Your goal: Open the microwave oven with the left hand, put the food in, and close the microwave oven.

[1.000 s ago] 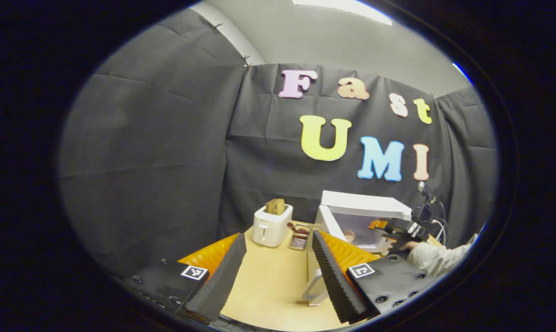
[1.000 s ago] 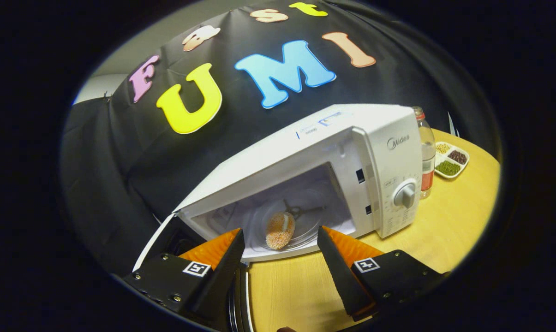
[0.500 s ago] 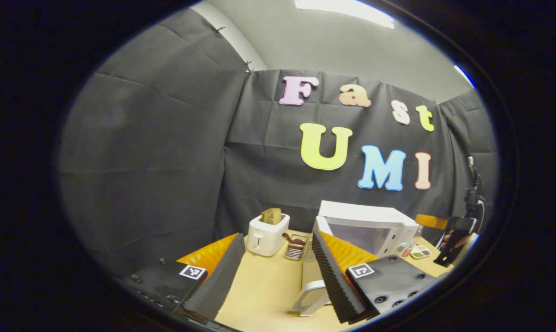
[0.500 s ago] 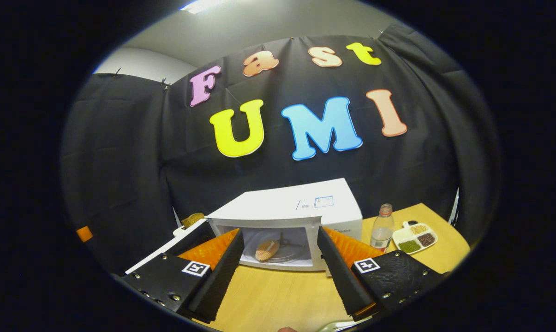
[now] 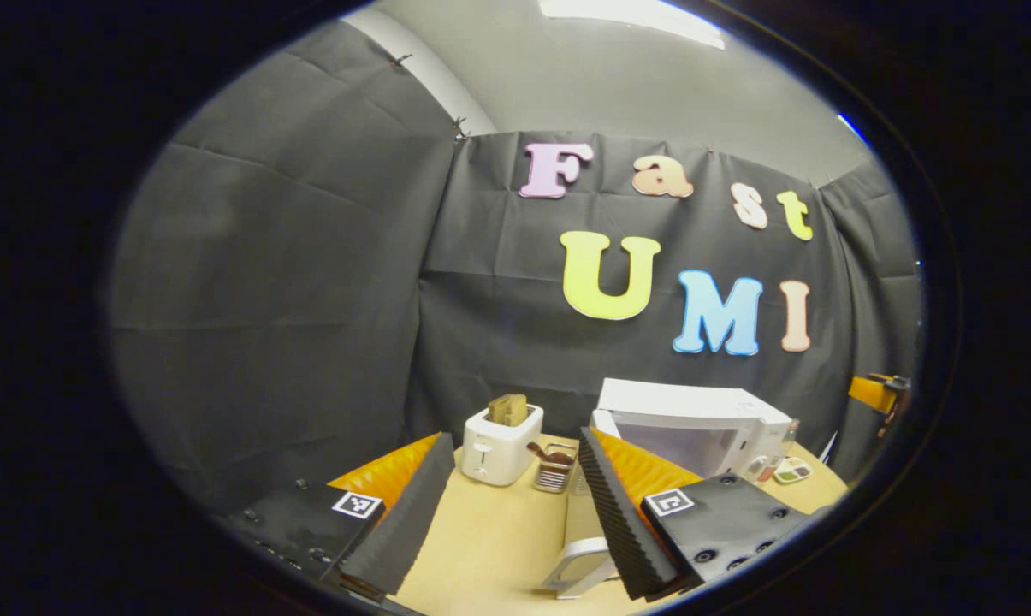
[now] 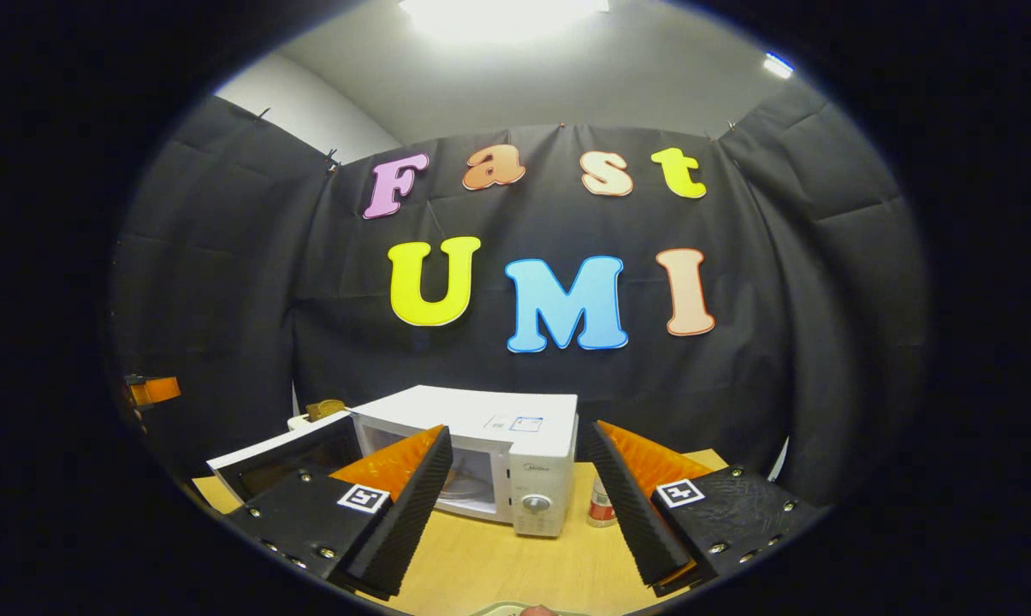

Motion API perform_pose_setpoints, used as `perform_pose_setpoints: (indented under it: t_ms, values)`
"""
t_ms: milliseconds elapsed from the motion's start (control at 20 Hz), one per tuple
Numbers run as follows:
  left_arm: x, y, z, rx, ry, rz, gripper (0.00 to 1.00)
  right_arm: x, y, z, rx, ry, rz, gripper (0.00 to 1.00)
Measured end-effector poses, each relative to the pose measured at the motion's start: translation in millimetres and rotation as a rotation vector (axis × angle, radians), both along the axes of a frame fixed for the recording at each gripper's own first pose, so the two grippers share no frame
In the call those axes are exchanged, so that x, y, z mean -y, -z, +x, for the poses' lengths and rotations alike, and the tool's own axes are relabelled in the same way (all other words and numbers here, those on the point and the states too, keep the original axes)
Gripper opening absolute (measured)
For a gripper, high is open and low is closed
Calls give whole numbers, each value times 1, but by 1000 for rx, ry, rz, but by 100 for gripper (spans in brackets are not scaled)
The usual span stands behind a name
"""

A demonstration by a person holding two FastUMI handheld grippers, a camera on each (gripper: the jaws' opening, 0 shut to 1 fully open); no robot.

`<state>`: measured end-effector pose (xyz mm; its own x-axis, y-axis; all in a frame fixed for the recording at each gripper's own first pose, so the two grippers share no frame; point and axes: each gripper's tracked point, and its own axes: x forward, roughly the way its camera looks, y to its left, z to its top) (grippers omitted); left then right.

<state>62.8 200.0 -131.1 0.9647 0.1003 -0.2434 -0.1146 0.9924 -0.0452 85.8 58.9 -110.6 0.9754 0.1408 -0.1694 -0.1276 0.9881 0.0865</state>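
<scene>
Wooden table, open microwave.

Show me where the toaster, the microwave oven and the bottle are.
toaster [image 5: 500, 449], left gripper view, on its front face.
microwave oven [image 6: 481, 412], right gripper view, on its top panel.
bottle [image 6: 601, 507], right gripper view, on its lower body.

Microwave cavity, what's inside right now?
In the right gripper view, the microwave has its door swung open. A clear glass turntable shows inside. The right tool's left finger covers most of the cavity, so food can't be confirmed.
</scene>
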Motion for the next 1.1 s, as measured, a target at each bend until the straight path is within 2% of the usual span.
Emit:
perform_pose_setpoints:
  t_ms: [100, 300, 400, 450, 500, 550, 600, 750, 1100]
  values:
    - [1, 8, 3, -13, 1, 39, 95, 8, -3, -2, 2, 10, 6, 98]
    - [3, 33, 7, -49, -5, 99, 54, 22, -9, -5, 6, 30, 15, 97]
    - [1, 53, 4, -87, -25, 97, 34, 20, -12, 0, 9, 25, 15, 97]
    - [3, 63, 3, -107, -32, 89, 15, 21, -12, 0, 11, 21, 8, 97]
    - [7, 72, 1, -119, -16, 65, 7, 20, -13, 0, 14, 17, 0, 97]
    - [10, 79, -6, -141, -17, 51, 10, 19, -12, 0, 16, 11, -7, 97]
    - [9, 84, -6, -154, -23, 41, 5, 18, -11, 0, 14, 7, -13, 97]
    - [11, 116, -9, -200, 4, 4, 7, 15, -10, -4, 6, -7, -12, 97]
    - [41, 160, -8, -284, 70, 32, 7, 27, -13, -9, 5, 1, -24, 98]
